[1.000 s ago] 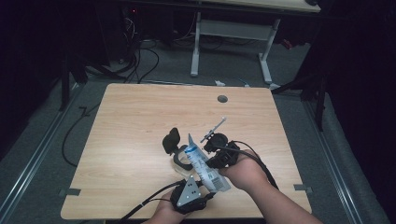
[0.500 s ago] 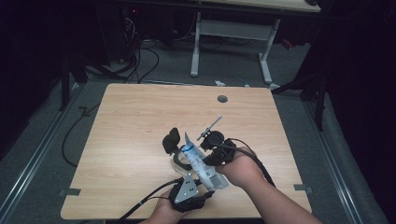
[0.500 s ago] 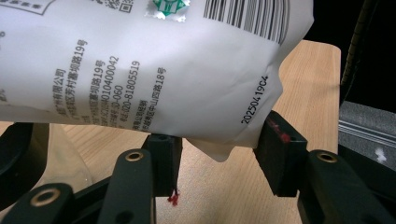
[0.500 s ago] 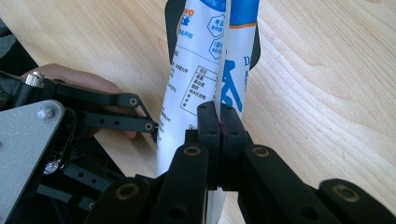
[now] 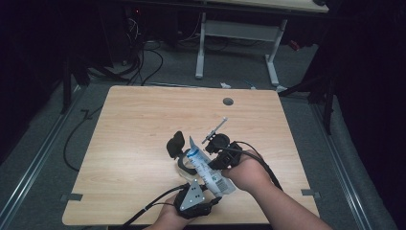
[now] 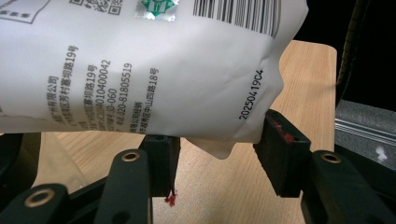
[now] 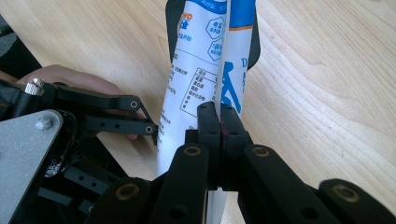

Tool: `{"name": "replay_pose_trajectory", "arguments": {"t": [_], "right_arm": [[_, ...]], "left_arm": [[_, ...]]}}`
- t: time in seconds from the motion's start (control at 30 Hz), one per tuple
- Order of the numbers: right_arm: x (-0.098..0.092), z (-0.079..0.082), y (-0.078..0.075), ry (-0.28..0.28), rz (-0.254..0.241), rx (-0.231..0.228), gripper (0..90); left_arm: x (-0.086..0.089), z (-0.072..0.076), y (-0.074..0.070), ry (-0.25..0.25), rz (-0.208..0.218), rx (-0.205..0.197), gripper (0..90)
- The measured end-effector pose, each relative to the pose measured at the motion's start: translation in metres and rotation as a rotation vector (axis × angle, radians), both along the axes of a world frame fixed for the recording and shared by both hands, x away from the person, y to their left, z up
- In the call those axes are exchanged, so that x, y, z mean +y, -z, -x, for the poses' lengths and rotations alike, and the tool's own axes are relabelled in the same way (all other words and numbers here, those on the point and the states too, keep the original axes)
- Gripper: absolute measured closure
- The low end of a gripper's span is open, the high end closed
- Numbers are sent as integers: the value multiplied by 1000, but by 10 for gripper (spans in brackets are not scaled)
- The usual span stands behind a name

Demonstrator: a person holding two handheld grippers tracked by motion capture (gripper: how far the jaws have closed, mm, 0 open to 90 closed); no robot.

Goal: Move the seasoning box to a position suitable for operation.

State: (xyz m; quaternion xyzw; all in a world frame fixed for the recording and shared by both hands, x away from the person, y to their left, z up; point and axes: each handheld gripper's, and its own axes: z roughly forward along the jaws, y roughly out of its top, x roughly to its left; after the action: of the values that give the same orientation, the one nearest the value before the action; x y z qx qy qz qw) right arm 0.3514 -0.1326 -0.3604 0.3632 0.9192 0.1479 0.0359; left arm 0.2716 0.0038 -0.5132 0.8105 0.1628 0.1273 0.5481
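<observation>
— Between the two hand-held grippers, over the near part of the worktop, what is that white thing?

— A printed packet, white and blue with a barcode. The right hand-held gripper is clamped on it: its jaws are pressed together with a thin fold of the packet caught between them.

— And the left hand-held gripper?

— Its jaws stand apart and have just been opening. One end of the packet hangs above and between them (the right-hand pad seems to touch the packet's edge, the left-hand one sits just under it), but they do not squeeze it.

— So where does the packet sit compared with each one?

— In the high view it runs slantwise from the left hand-held gripper, near the worktop's front edge, up past the right hand-held gripper, which grips it from its right side. It is held off the wood.

— Anything beyond them?

— A small round hole in the worktop, well beyond both.
</observation>
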Motion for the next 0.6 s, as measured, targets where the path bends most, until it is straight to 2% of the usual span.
{"name": "replay_pose_trajectory", "arguments": {"t": [0.6], "right_arm": [[7, -4, -1, -8, 21, -8, 900]], "left_arm": [[0, 1, -1, 2, 0, -15, 509]]}}
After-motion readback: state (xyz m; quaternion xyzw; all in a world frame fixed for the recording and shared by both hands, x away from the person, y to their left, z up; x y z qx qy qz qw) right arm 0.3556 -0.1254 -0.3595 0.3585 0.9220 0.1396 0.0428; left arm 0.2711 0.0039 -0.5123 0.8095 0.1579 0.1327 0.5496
